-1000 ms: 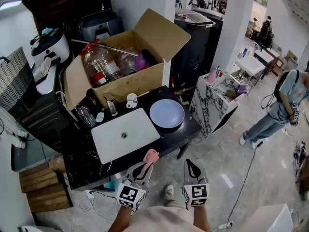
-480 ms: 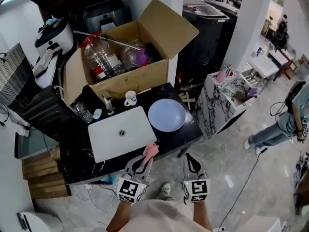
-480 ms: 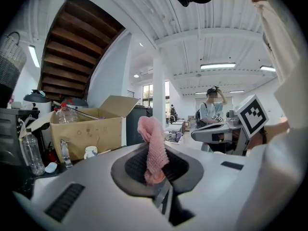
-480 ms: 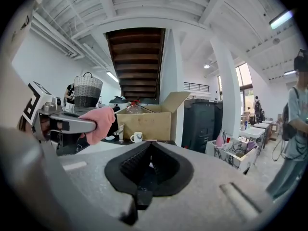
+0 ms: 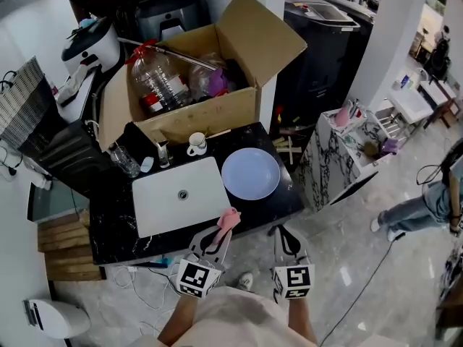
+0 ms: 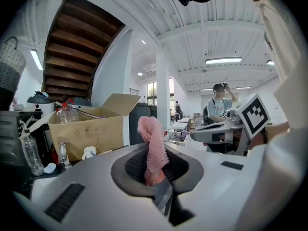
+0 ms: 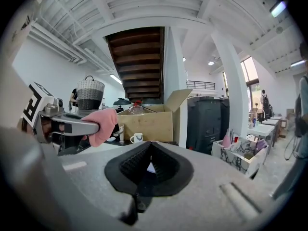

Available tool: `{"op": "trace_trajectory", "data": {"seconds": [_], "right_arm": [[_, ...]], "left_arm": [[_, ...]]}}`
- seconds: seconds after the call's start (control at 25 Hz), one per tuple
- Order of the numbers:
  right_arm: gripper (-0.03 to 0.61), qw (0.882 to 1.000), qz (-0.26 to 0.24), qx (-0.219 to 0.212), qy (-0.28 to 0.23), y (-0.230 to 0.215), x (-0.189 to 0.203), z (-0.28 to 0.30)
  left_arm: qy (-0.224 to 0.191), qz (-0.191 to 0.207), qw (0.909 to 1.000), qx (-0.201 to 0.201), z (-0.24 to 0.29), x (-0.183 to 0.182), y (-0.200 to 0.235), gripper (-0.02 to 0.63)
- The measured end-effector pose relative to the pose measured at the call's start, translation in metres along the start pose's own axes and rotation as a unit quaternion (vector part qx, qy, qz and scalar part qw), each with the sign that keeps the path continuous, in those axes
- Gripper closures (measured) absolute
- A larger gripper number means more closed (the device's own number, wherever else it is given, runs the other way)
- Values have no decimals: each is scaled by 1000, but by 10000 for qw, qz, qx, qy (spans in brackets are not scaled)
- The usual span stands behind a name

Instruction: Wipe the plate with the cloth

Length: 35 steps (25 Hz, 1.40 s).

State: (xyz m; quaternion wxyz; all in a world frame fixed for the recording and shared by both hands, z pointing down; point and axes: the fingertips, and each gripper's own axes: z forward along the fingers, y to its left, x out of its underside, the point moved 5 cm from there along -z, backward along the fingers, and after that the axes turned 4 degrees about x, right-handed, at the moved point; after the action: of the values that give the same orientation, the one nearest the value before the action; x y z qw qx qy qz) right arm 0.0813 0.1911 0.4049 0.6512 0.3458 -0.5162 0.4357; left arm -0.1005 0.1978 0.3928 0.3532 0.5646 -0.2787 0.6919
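Observation:
A pale blue plate (image 5: 250, 173) lies on the black counter (image 5: 116, 226), right of the white sink (image 5: 181, 195). My left gripper (image 5: 219, 236) hovers at the counter's front edge, shut on a pink cloth (image 5: 228, 219) that sticks up past its tips. In the left gripper view the cloth (image 6: 151, 146) stands upright out of the shut jaws (image 6: 155, 170). My right gripper (image 5: 283, 236) hangs beside it, in front of the counter and below the plate, shut and empty. The right gripper view shows its pads (image 7: 137, 165) pressed together, with the left gripper and cloth (image 7: 103, 124) at the left.
An open cardboard box (image 5: 195, 114) full of plastic bottles stands behind the sink, with a white mug (image 5: 196, 145) and a small tap (image 5: 163, 152) before it. A rice cooker (image 5: 90, 49) is back left. A marble stand (image 5: 340, 157) and a person (image 5: 434, 201) are to the right.
Both grippers have come a little closer to the counter's front edge, so the cloth now overlaps it. The head view has shifted. The plate has not moved.

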Motion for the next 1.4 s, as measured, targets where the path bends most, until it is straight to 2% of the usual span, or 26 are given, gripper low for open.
{"op": "trace_trajectory", "data": {"seconds": [0.44, 0.64, 1.0, 1.4], "right_arm": [[572, 9996, 183, -199, 9, -19, 4, 25], [572, 9996, 208, -150, 100, -26, 10, 39], [572, 9993, 261, 48, 251, -43, 7, 80], [572, 9971, 190, 345, 646, -55, 14, 136]], "left_arm": [[288, 66, 9995, -111, 28, 6, 4, 583], [251, 0, 9997, -48, 45, 10, 14, 583], [201, -53, 9993, 311, 99, 4, 46, 583], [398, -209, 9963, 727, 153, 21, 89, 583]]}}
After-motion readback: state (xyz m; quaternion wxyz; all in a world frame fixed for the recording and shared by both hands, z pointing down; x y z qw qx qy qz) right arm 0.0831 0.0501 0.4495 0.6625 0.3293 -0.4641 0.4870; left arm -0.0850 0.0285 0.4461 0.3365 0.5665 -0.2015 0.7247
